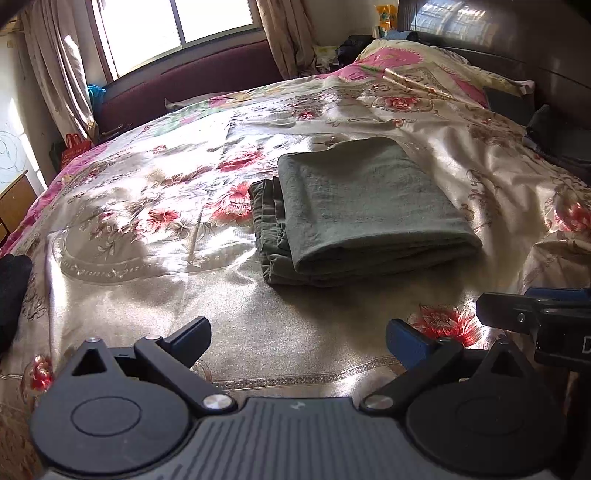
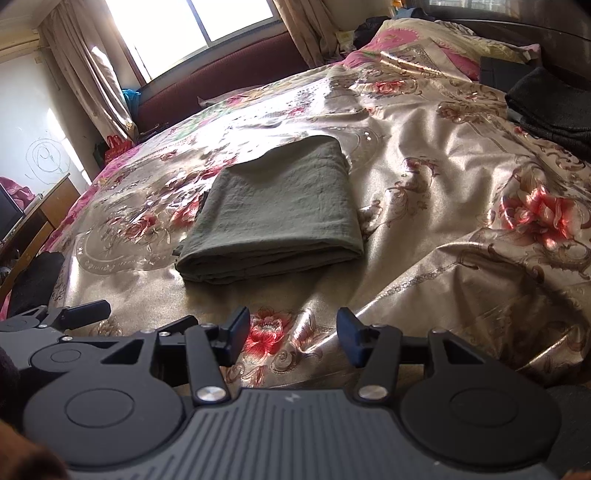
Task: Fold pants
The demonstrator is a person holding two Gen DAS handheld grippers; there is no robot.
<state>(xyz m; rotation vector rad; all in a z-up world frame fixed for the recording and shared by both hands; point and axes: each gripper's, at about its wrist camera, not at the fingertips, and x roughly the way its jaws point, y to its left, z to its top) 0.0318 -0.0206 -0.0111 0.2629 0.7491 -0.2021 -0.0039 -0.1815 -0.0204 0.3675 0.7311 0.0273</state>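
The olive-green pants [image 1: 365, 214] lie folded into a compact rectangular stack on the floral satin bedspread [image 1: 155, 229], roughly in the middle of the bed and nearer its front edge than the headboard end; in the left wrist view a few lower layers stick out past the stack's left side. The left gripper [image 1: 297, 338] hangs above the bedspread just in front of the stack, its fingers spread wide apart with nothing between them. The right gripper [image 2: 293, 334] sits likewise in front of the pants, its fingers apart by a narrower gap, holding nothing, over a red embroidered flower. Neither gripper touches the pants. A dark folded garment [image 2: 550, 107] rests near the bed's right edge, well apart from the stack, and a pillow [image 1: 417, 70] in the same floral cloth lies at the far right corner. A sunlit window [image 1: 173, 26] with curtains stands beyond the far edge
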